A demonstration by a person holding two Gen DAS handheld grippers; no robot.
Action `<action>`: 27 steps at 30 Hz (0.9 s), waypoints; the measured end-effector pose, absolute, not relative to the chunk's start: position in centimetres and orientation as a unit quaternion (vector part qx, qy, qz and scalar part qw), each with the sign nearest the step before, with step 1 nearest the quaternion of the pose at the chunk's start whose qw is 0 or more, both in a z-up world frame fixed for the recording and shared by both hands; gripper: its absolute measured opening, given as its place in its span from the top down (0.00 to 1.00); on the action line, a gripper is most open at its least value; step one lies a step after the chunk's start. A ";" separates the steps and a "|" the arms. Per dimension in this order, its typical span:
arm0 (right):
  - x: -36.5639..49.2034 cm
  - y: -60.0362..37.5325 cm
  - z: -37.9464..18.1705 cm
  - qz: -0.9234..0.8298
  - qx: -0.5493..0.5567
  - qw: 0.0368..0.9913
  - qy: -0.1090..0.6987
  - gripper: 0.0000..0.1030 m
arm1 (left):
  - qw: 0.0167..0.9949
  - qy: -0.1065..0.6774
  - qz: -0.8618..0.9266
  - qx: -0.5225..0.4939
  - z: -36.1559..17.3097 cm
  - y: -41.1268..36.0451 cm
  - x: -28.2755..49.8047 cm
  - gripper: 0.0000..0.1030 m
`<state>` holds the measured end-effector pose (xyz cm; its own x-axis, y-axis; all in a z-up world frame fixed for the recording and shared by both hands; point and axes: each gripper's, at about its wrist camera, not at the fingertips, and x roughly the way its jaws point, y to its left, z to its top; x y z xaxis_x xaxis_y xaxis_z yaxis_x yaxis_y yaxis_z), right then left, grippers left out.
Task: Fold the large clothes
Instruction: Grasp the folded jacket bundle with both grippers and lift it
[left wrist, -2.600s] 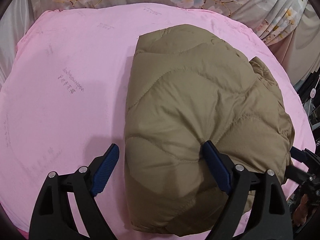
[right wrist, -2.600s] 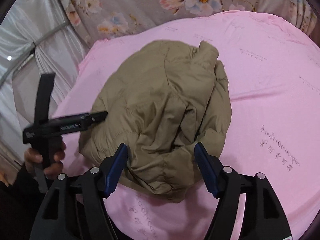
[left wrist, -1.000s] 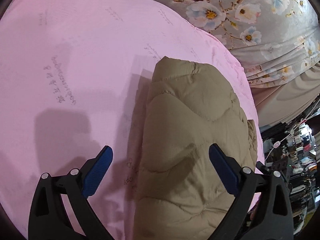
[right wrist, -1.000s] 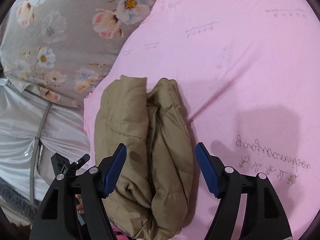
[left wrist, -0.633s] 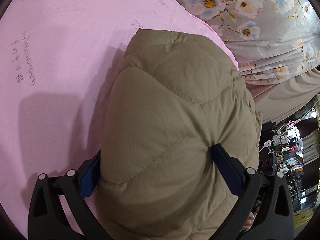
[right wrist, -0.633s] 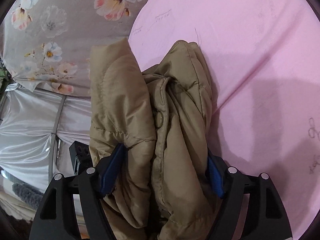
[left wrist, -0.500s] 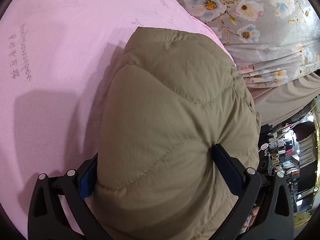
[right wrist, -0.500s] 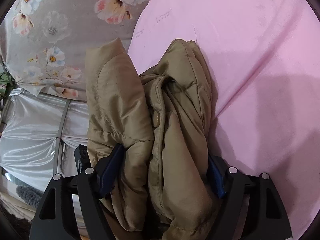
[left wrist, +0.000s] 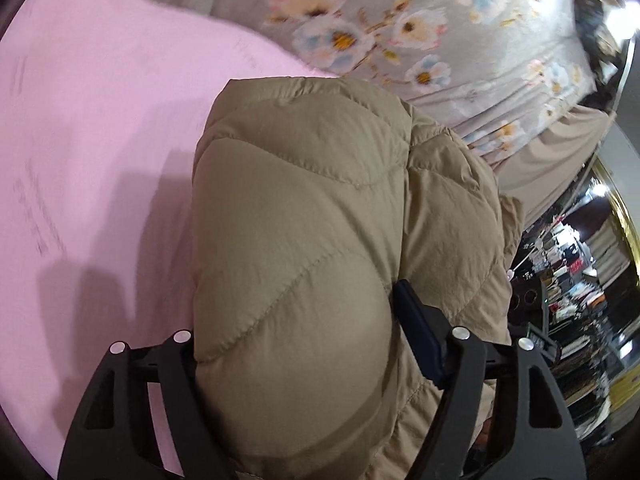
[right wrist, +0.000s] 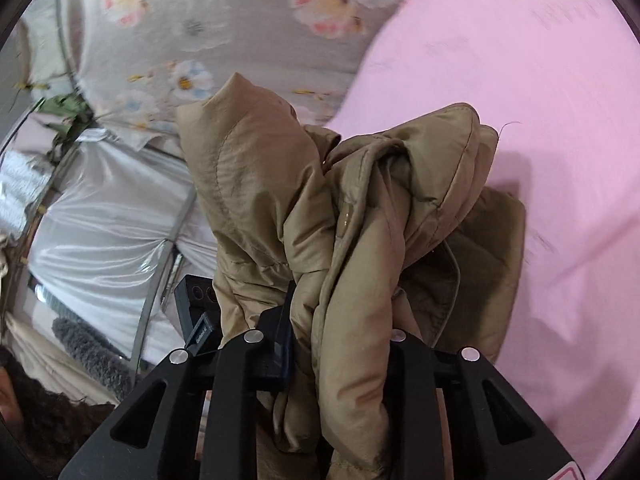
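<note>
The folded khaki quilted jacket (left wrist: 320, 216) fills the left wrist view, lifted off the pink sheet (left wrist: 88, 128). My left gripper (left wrist: 296, 328) is shut on one end of the bundle; its right finger (left wrist: 416, 332) shows, the left is hidden by fabric. In the right wrist view the jacket's other end (right wrist: 360, 216) bulges upward with loose layers and a collar. My right gripper (right wrist: 340, 340) is shut on it, with fabric squeezed between the jaws.
A grey floral curtain (left wrist: 420, 24) hangs behind the pink sheet (right wrist: 540, 80). Shiny white fabric (right wrist: 100, 232) and a metal frame lie left in the right wrist view. The other gripper's body (right wrist: 196, 308) shows beside the jacket. Cluttered shelves (left wrist: 580, 264) stand at far right.
Both grippers have closed on the jacket's ends and raised it off the sheet. The views have tilted toward the curtain.
</note>
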<state>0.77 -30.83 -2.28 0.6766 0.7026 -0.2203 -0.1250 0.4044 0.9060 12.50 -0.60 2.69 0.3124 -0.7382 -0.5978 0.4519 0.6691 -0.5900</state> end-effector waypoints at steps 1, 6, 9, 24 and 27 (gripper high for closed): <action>1.2 -30.7 -1.2 0.271 0.470 0.787 0.295 0.77 | 0.804 0.432 -0.379 -0.152 4.1 -0.6 12.6 0.31; 5.5 -30.1 4.6 0.289 0.418 0.821 0.260 0.77 | 0.831 0.369 -0.387 -0.153 8.9 0.1 14.6 0.33; 8.7 -29.6 7.6 0.300 0.393 0.836 0.239 0.77 | 0.850 0.328 -0.387 -0.144 12.1 0.3 17.0 0.33; 28.2 -29.8 -6.9 0.168 0.405 0.797 0.415 0.63 | 0.883 0.429 -0.176 -0.080 2.3 2.9 36.2 0.30; 26.6 -30.1 -9.5 0.198 0.462 0.772 0.389 0.51 | 0.873 0.435 -0.178 -0.131 -0.2 6.9 36.5 0.23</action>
